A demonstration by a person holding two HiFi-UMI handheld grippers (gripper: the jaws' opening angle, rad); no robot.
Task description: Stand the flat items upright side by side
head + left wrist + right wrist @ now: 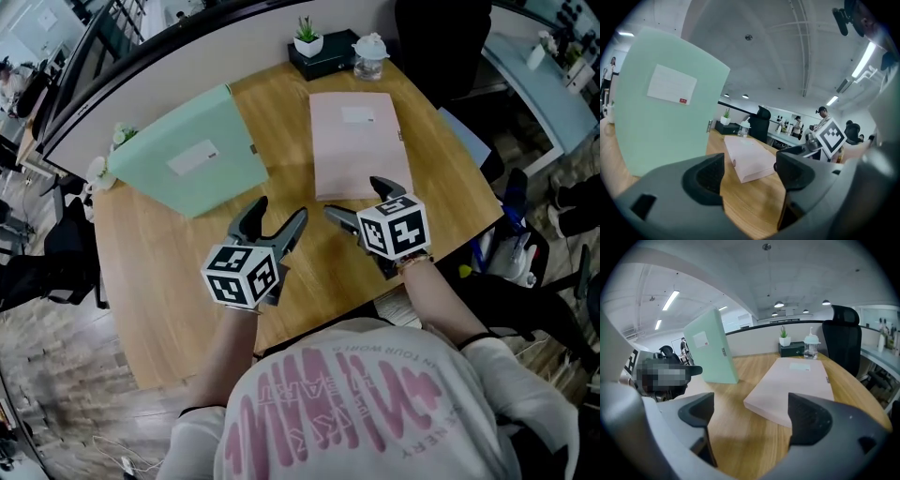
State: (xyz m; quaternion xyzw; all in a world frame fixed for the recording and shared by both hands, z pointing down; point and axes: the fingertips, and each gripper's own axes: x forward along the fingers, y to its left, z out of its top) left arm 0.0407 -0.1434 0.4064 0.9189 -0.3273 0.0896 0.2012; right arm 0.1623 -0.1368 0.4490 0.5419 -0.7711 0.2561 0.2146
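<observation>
A mint-green box file point(192, 155) stands upright at the table's back left, its labelled face point(665, 103) turned toward me; it also shows upright in the right gripper view point(712, 348). A pink box file point(359, 141) lies flat at the back right point(750, 157) point(797, 385). My left gripper point(279, 214) hovers open and empty over bare wood in front of the green file point(747, 171). To its right, just short of the pink file's near edge, my right gripper point(354, 197) is open and empty as well point(750, 416).
The round wooden table point(178, 281) carries a black box point(328, 61) with a small potted plant point(307, 36) and a lidded glass jar point(369, 56) at its far edge. A black chair point(846, 338) stands beyond the right side. People stand in the background.
</observation>
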